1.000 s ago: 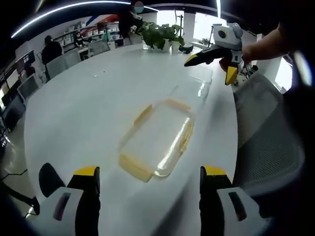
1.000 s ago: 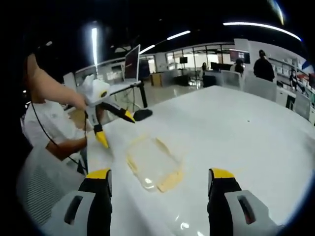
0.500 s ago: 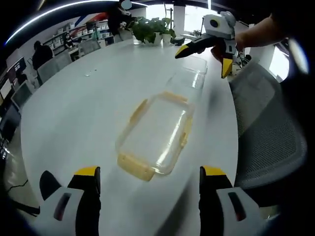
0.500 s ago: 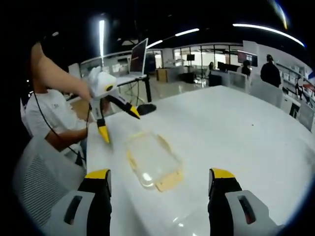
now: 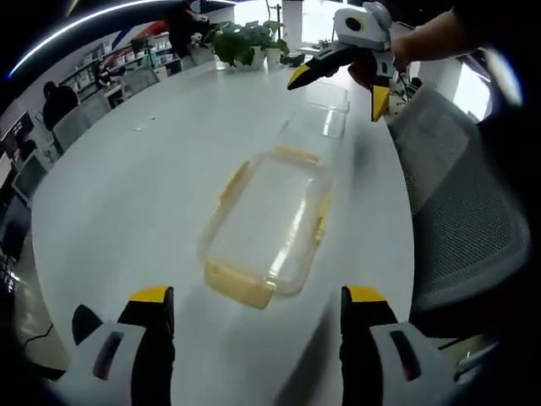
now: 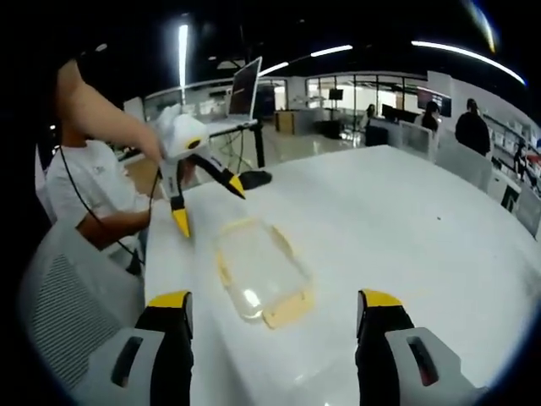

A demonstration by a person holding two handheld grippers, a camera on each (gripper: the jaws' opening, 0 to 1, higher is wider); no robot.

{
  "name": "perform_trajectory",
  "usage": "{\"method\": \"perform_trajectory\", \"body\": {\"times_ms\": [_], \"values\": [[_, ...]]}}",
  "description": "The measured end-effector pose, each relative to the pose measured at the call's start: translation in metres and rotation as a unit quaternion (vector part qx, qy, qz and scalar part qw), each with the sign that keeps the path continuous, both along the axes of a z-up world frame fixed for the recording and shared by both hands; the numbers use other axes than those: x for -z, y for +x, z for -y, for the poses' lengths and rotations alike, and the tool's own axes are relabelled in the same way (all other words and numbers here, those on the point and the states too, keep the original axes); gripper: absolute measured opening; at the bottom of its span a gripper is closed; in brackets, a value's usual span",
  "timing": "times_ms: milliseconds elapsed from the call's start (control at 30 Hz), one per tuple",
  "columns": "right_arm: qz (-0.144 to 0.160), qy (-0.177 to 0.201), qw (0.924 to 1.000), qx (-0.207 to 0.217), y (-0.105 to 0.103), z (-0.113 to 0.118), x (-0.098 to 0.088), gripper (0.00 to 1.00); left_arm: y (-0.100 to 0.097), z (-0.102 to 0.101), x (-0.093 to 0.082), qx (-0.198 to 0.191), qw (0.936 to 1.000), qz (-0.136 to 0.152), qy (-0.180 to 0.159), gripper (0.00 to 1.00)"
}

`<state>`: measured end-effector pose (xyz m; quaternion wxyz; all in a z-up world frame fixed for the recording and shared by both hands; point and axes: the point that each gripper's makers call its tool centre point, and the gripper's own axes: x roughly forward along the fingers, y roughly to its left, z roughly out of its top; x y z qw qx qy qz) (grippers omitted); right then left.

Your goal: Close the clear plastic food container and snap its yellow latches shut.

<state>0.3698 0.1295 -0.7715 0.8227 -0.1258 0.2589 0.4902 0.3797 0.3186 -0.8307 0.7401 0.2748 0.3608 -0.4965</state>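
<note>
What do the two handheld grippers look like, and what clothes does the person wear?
Each gripper has a white body with a rounded head and two black jaws ending in yellow tips. The right gripper shows this from outside in the left gripper view, the left gripper in the right gripper view. Dark oval slots mark the white jaw bases. The person wears a white short-sleeved shirt, with a thin black cable hanging over it.

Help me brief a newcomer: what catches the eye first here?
The clear container with yellow latches lies in the middle of the white table, untouched. Past its far end the right gripper hovers open above a clear lid; the left gripper hangs open over the container's other end.
</note>
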Motion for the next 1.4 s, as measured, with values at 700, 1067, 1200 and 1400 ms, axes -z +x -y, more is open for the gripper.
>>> {"method": "perform_trajectory", "body": {"times_ms": [700, 1067, 1200, 1400], "values": [[-0.001, -0.040, 0.9984, -0.040, 0.011, -0.004, 0.017, 0.78, 0.006, -0.001, 0.010, 0.046, 0.9985, 0.004, 0.030, 0.78], [-0.003, -0.065, 0.9956, -0.067, 0.011, -0.006, 0.029, 0.78, 0.005, 0.002, 0.015, 0.076, 0.9960, 0.004, 0.045, 0.74], [-0.005, -0.074, 0.9942, -0.077, 0.010, -0.006, 0.032, 0.78, 0.006, 0.002, 0.017, 0.086, 0.9950, 0.005, 0.051, 0.74], [-0.007, -0.085, 0.9921, -0.092, 0.008, -0.008, 0.037, 0.78, 0.008, 0.002, 0.020, 0.094, 0.9938, 0.005, 0.060, 0.74]]}}
